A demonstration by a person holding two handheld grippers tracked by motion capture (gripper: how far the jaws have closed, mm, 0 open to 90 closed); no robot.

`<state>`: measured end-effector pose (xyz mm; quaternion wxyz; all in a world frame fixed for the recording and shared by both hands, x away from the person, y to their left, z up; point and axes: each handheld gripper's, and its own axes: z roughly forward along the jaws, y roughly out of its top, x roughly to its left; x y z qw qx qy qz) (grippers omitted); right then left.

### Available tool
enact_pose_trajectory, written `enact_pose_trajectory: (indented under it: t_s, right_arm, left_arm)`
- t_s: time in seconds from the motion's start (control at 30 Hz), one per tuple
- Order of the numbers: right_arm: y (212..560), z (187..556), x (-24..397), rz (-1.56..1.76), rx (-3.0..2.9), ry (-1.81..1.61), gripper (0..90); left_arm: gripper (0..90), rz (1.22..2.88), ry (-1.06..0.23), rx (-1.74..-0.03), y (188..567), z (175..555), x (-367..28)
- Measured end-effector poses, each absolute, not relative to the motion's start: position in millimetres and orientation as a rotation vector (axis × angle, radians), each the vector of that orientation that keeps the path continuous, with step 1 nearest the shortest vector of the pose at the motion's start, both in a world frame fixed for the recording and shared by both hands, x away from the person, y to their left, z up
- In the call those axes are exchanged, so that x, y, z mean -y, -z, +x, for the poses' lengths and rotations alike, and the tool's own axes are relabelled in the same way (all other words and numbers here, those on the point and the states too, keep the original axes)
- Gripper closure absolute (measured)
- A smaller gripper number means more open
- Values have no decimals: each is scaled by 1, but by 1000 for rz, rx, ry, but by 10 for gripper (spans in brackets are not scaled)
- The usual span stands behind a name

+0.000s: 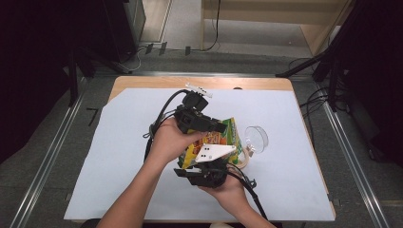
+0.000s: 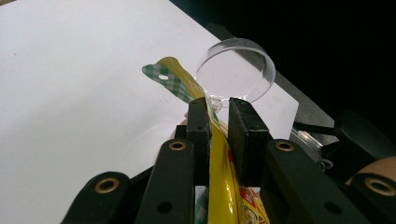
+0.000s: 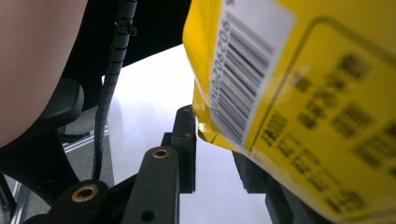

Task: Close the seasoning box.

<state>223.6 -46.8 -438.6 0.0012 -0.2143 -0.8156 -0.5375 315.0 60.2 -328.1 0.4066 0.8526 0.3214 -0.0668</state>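
While you are holding the yellow snack bag (image 1: 216,142) up between both tools in the high view, it is looking unopened, so tearing remains. Your left hand-held gripper (image 2: 219,109) is clamping its top edge, clear dish (image 2: 236,70) beyond. Your right hand-held gripper (image 3: 215,148) is gripping the bag's corner.

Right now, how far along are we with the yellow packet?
Done: both grippers have the yellow snack packet up off the white sheet. In hand: the left gripper pinches its sealed top edge; the right gripper holds a lower edge. Left: the packet looks unopened, and the clear dish looks empty.
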Motion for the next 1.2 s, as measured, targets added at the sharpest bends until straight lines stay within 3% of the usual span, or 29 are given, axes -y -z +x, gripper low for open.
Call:
enact_pose_trajectory:
  t_s: [1.2]
  right_arm:
    - [439,219,42,-662,2548,1733,741]
  left_arm:
    - [798,2160,102,-801,322,303,-62]
